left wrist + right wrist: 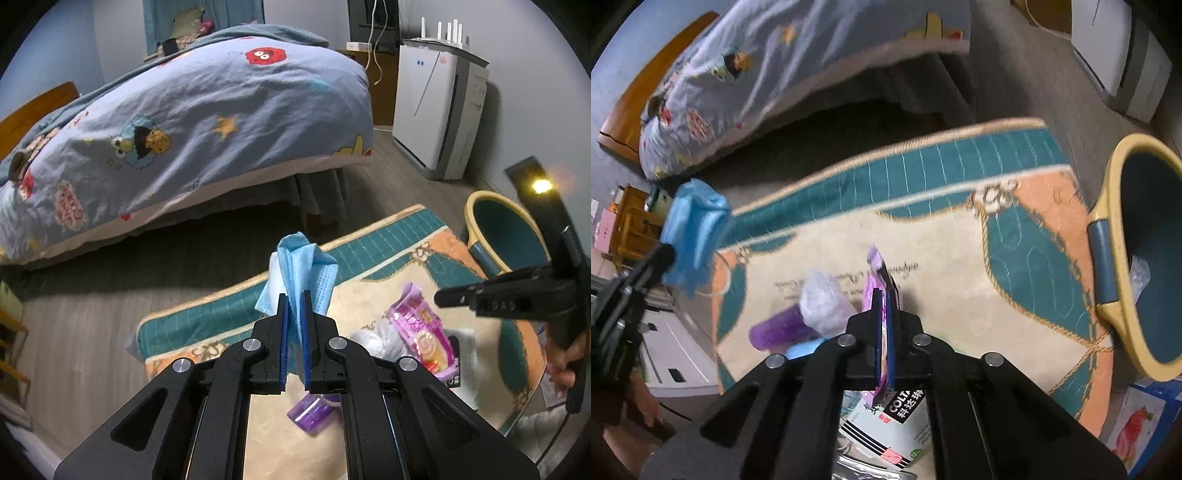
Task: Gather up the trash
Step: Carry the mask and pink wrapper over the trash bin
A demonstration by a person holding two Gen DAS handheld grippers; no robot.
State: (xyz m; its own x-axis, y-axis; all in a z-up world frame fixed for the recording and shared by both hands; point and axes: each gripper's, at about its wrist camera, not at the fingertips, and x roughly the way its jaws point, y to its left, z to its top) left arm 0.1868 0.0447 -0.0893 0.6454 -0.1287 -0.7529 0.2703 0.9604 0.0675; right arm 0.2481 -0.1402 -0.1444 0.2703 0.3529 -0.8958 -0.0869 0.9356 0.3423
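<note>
Room's pretty dim, cool bluish indoor light. Heavy fisheye in both views, black corners, walls and bed (192, 122) bent into curves. Deep shadow under the bed. A small lamp (540, 185) on the right gripper (448, 295) flares yellow with a hazy glow. Left wrist view is fairly sharp; right wrist view is smeared with motion blur, rug (960, 236) edges and bin (1115, 206) soft.

My left gripper (294, 295) is clamped tight, raised and angled downward; my right gripper (884, 293) points steeply down, jaws pinched together, a hand (565, 363) gripping its handle
</note>
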